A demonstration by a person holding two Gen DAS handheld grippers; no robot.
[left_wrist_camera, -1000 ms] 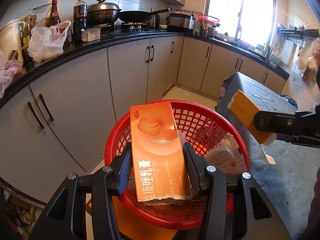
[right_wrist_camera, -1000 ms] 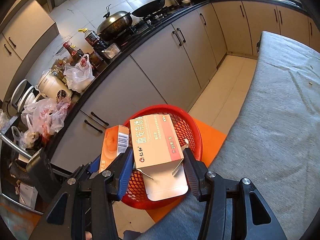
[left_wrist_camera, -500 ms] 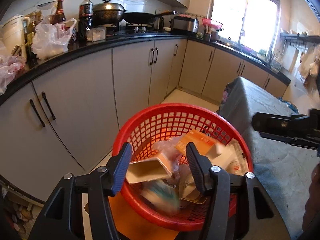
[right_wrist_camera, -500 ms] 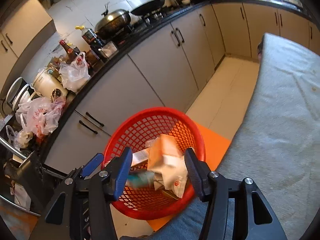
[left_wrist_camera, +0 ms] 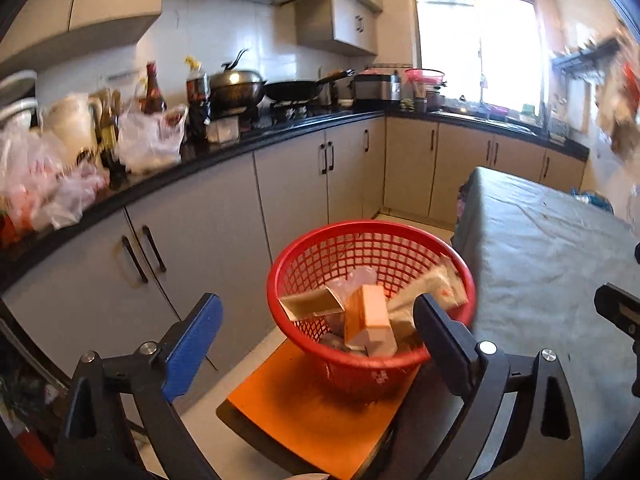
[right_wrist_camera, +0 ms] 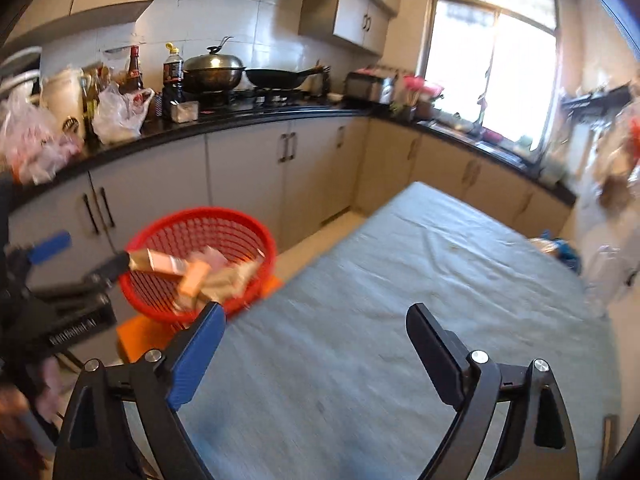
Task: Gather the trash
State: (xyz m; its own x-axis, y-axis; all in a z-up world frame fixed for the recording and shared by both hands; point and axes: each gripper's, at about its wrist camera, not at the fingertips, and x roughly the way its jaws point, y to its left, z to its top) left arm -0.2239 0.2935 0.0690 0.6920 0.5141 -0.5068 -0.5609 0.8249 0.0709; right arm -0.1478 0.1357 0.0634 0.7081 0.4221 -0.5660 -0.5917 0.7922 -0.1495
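A: Starting with the left wrist view: your left gripper (left_wrist_camera: 316, 320) has just been opening, its jaws are spread wide and nothing sits between the pads. Red basket (left_wrist_camera: 372, 292) sits on the orange stool (left_wrist_camera: 316, 412), just beside the grey-covered table (left_wrist_camera: 548, 256). Trash is in the basket: an orange box (left_wrist_camera: 370, 318) standing on end, a tan carton (left_wrist_camera: 312, 306), some clear wrap.

B: Risk there?

A: Box tops come up to about rim level on the near side. My guess is that one more drop on top could bounce something out onto the floor. Basket also sits near the stool's edge, so bumping it with a finger could tip it.

B: Right wrist view?

A: Your right gripper (right_wrist_camera: 316, 340) has also just been opening; it is spread and empty over the table cloth. Basket is off to the left, with the left gripper next to it. The visible cloth looks bare. Frame is blurred.

B: So?

A: Swinging fast with blur like this, you could clip the basket rim or the other tool. Can't tell whether trash remains outside the frame, so check before calling it done.
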